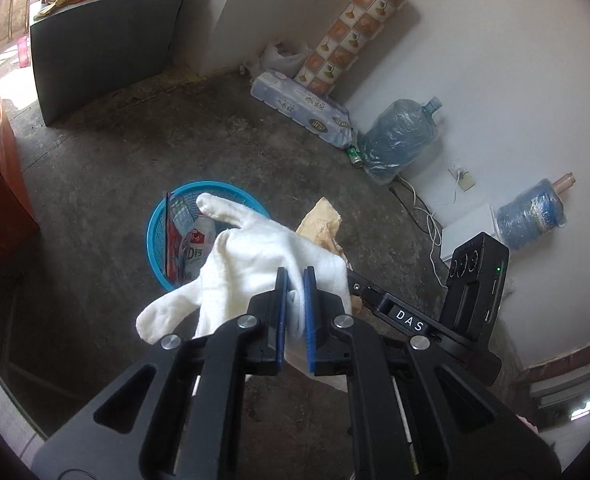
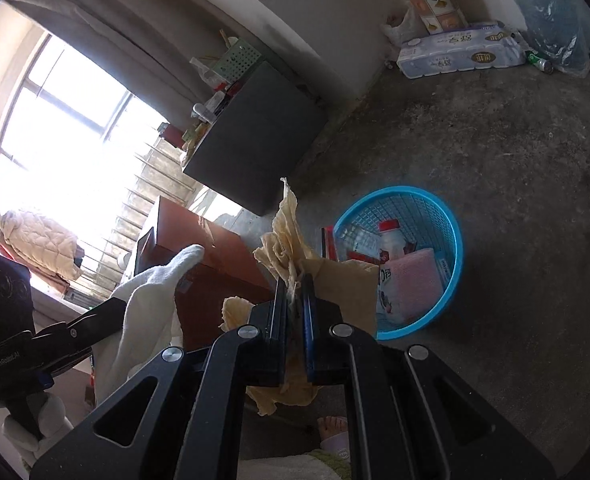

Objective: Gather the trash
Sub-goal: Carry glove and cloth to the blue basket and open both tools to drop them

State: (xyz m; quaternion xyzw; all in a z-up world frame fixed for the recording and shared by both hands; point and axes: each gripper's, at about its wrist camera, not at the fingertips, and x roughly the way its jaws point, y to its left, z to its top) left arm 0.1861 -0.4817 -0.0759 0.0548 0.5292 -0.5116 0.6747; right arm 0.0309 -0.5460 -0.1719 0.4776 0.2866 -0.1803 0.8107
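My left gripper (image 1: 296, 280) is shut on a white cloth glove (image 1: 255, 256), whose limp fingers hang over a blue mesh basket (image 1: 153, 224) on the concrete floor. My right gripper (image 2: 294, 286) is shut on a crumpled yellowish paper (image 2: 287, 236), held just left of the basket (image 2: 453, 240). The basket holds a white milk bottle (image 2: 391, 240), a pink pad and red packaging. In the left wrist view the paper (image 1: 323, 220) shows beyond the glove. In the right wrist view the glove (image 2: 151, 292) hangs at the left.
A grey cabinet (image 1: 103, 48) with clutter on top stands at the back. A reddish-brown box (image 2: 215, 264) is near the basket. Along the wall lie a toilet-paper pack (image 1: 303, 108), two wrapped water jugs (image 1: 399, 140), a green can (image 1: 355, 156) and cables. A person's foot (image 2: 335, 426) is below.
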